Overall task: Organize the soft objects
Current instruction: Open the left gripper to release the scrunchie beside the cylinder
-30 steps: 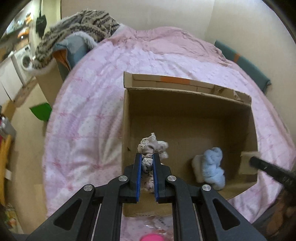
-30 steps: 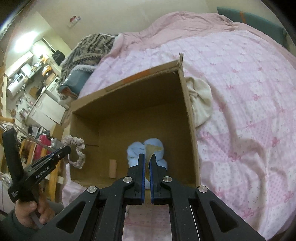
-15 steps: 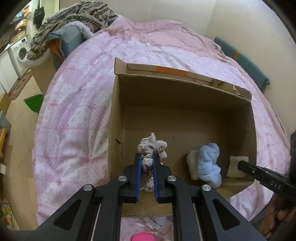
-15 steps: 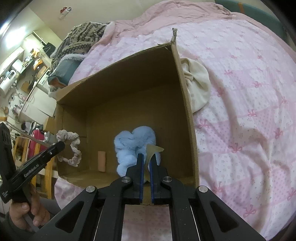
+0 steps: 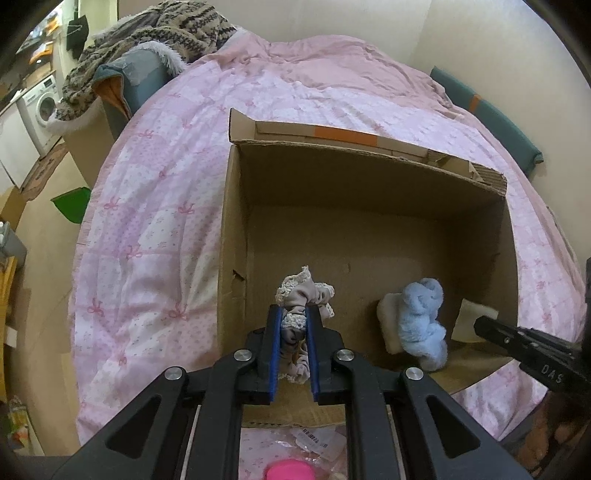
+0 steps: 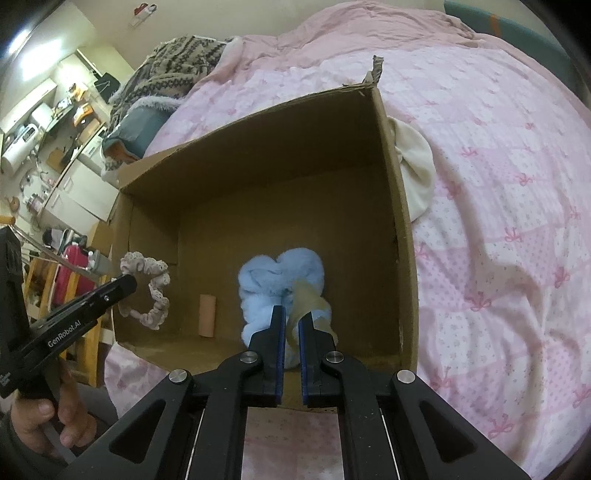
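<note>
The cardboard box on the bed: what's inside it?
Inside the cardboard box lies a fluffy blue soft toy with a cream piece beside it, plus a small cardboard tube. The lace scrunchie and the toy hide part of the floor.

A pink quilt (image 5: 155, 206) spreads to the left of the fingers and far ahead of them. A patterned knit blanket (image 5: 162, 33) is heaped far ahead to the left, with a washing machine (image 5: 40, 110) and a green dustpan (image 5: 72, 203) further left.
</note>
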Available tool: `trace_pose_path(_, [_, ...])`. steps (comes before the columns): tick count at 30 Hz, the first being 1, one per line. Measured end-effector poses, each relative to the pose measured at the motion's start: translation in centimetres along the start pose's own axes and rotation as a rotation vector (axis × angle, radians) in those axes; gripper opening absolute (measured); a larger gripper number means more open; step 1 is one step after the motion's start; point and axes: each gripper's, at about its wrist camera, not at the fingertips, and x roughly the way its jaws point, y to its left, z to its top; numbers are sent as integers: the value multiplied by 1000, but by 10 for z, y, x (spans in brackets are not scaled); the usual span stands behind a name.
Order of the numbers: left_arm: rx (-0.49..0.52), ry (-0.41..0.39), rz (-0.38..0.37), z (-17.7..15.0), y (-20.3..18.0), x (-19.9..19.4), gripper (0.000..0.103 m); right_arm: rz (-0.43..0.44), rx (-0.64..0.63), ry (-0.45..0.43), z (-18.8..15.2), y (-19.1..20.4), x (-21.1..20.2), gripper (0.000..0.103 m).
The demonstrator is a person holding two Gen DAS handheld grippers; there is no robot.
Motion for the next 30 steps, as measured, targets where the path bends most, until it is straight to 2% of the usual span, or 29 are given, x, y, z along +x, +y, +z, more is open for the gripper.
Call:
trace_pose_path(5, [13, 1, 6, -1, -2, 0, 16, 0, -6, -17, 2, 2, -3, 11])
trace_pose_path(8, [21, -18, 13, -2, -3, -3, 26, -3, -4, -31, 3, 3, -5, 23])
trace_pose_path(11, [41, -41, 26, -1, -7, -6, 51, -4, -11, -53, 4, 3, -10, 24])
trace_pose_path(12, [46, -53, 29, -1, -8, -8, 62, -3, -11, -60, 4, 3, -11, 28])
trace_pose_path(13, [48, -62, 31, -1, -9, -10, 65, -7, -10, -65, 4, 3, -12, 39])
trace_pose_path(14, [51, -71, 32, -1, -9, -11, 65, -10, -8, -72, 5, 3, -13, 66])
trace_pose_path(15, [54, -75, 29, 0, -10, -12, 66, -7, -6, -90, 5, 3, -16, 76])
trace_pose_path(16, [55, -76, 26, 0, -10, -13, 66, -3, -7, -108, 5, 4, -19, 79])
trace_pose_path(30, [14, -72, 47, 1, 0, -15, 66, -14, -9, -112, 7, 4, -23, 79])
